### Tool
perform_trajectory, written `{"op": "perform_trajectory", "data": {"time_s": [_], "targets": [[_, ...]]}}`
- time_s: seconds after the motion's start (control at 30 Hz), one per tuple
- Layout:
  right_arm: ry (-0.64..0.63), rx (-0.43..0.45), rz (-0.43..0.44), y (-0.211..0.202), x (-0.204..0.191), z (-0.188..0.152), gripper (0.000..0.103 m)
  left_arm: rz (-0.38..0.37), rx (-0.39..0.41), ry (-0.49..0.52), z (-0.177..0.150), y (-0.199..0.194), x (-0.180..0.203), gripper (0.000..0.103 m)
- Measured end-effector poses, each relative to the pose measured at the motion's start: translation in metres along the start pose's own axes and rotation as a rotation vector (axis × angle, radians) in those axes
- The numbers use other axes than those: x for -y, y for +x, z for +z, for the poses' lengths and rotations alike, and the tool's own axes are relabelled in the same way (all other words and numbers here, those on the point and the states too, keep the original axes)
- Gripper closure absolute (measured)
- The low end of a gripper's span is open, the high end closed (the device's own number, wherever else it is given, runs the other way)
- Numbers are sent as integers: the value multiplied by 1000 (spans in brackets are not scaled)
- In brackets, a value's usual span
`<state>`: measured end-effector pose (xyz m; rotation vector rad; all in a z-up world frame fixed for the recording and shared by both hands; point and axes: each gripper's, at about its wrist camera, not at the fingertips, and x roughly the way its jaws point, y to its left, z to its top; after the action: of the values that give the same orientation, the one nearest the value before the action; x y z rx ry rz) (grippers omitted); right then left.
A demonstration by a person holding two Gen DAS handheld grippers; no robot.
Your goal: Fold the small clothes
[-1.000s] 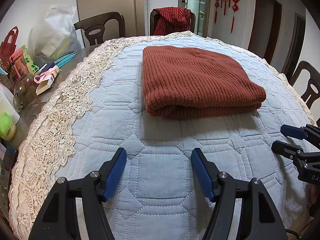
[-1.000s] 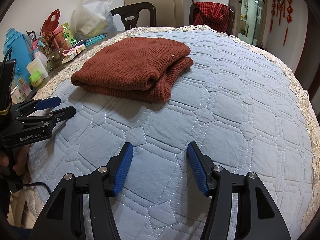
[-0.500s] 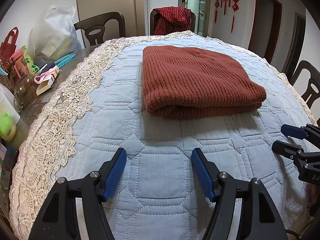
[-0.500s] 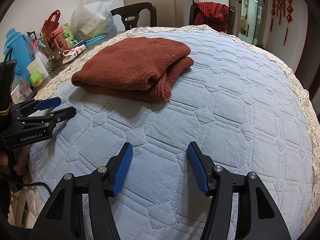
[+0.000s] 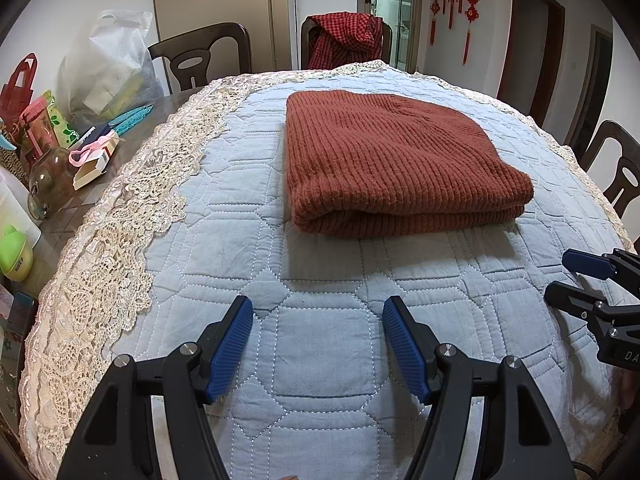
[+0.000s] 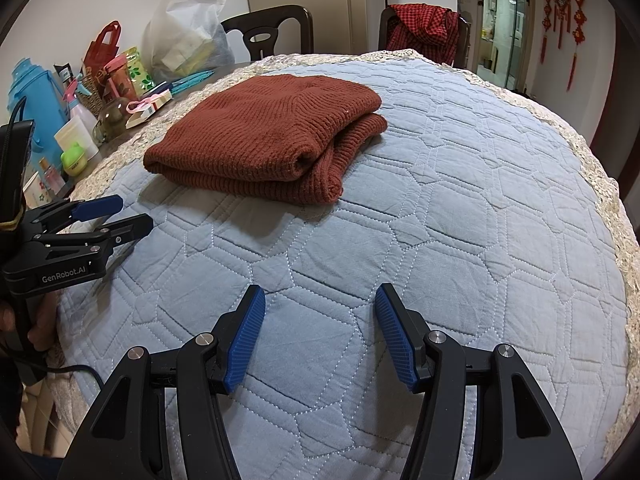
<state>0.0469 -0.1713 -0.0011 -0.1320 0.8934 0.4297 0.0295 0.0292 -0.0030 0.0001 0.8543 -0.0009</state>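
Comparing with the moments before: nothing has shifted; both tools hover where they were.
Sweater: the rust-red ribbed knit sweater (image 5: pixel 396 164) lies folded in a neat stack toward the far middle of the pale blue quilted table cover (image 5: pixel 320 360), touched by nothing.
Left gripper (image 5: pixel 318 338): blue-padded jaws spread wide, empty, over the near edge.
Right gripper (image 6: pixel 320 330): likewise parted and empty, well apart from the sweater.
Meaning: the fold looks finished; this stillness likely marks the end.
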Motion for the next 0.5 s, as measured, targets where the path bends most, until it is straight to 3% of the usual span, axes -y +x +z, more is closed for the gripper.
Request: {"op": "perform_trajectory", "data": {"time_s": [0.5], "targets": [[2, 1, 3, -1, -1, 1, 45, -10, -15, -10, 2, 2, -1, 28]]}}
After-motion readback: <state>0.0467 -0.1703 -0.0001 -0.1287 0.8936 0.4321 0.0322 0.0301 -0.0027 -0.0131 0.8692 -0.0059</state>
